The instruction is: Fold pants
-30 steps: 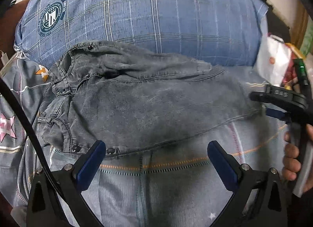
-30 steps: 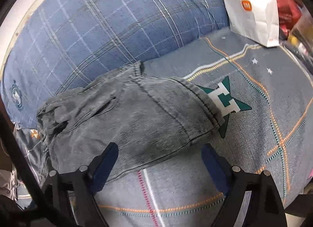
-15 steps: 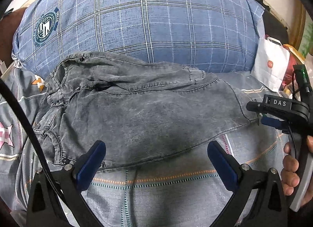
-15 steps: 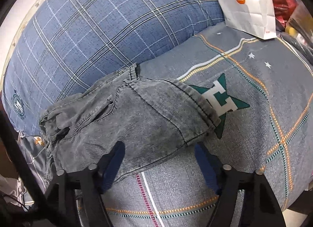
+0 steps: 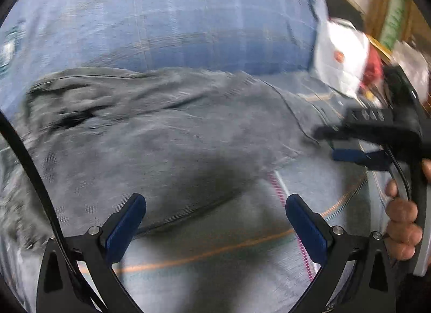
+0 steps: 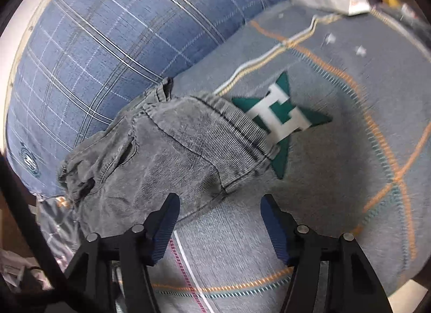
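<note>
Looking through my left wrist view, blurred, left gripper gapes wide, empty, over the grey pants on the bedspread. Right wrist view: right gripper, jaws just narrowing, grips nothing, at the pants' near edge.

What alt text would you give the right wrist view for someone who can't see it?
Folded grey jeans lie on a grey patterned bedspread, partly covering its green star, with a blue plaid pillow behind. The right gripper hovers at their near edge, jaws apart and just been closing, nothing pinched.
</note>
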`<state>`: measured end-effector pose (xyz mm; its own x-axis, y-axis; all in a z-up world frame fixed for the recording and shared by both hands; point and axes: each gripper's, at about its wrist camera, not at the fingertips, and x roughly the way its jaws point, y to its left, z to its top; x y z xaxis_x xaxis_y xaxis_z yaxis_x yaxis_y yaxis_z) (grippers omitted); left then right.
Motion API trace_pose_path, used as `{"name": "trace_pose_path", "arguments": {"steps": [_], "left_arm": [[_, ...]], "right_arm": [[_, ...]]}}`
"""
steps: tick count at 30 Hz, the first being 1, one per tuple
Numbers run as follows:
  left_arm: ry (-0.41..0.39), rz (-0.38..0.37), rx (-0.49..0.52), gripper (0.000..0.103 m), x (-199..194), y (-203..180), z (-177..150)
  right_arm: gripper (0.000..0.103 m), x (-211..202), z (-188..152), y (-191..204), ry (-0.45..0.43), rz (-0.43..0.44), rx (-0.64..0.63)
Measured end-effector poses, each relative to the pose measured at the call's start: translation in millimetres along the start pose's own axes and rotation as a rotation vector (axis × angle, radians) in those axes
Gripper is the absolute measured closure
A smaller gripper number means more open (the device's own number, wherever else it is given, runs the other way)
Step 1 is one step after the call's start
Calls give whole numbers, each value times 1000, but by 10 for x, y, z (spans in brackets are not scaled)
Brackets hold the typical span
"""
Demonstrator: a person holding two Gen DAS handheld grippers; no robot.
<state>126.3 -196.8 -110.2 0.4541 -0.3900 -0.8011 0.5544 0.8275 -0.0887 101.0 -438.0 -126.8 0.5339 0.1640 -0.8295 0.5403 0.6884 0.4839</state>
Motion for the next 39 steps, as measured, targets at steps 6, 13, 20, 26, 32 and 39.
{"name": "trace_pose_path", "arguments": {"steps": [6, 13, 20, 26, 32, 39], "left_arm": [[44, -27, 97, 1, 444, -290, 160], [45, 65, 65, 52, 694, -340, 310], [65, 46, 43, 94, 477, -318, 237], [57, -6, 18, 94, 139, -421, -49], [50, -47, -4, 95, -39, -439, -207], [56, -44, 7, 95, -28, -500, -194]], "right_arm": [[60, 100, 165, -158, -30, 83, 108], [91, 86, 182, -223, -64, 74, 136], [93, -387, 81, -72, -136, 197, 71], [93, -752, -174, 54, -203, 203, -1], [93, -829, -460, -52, -215, 136, -9], [93, -837, -536, -145, -207, 88, -5]]}}
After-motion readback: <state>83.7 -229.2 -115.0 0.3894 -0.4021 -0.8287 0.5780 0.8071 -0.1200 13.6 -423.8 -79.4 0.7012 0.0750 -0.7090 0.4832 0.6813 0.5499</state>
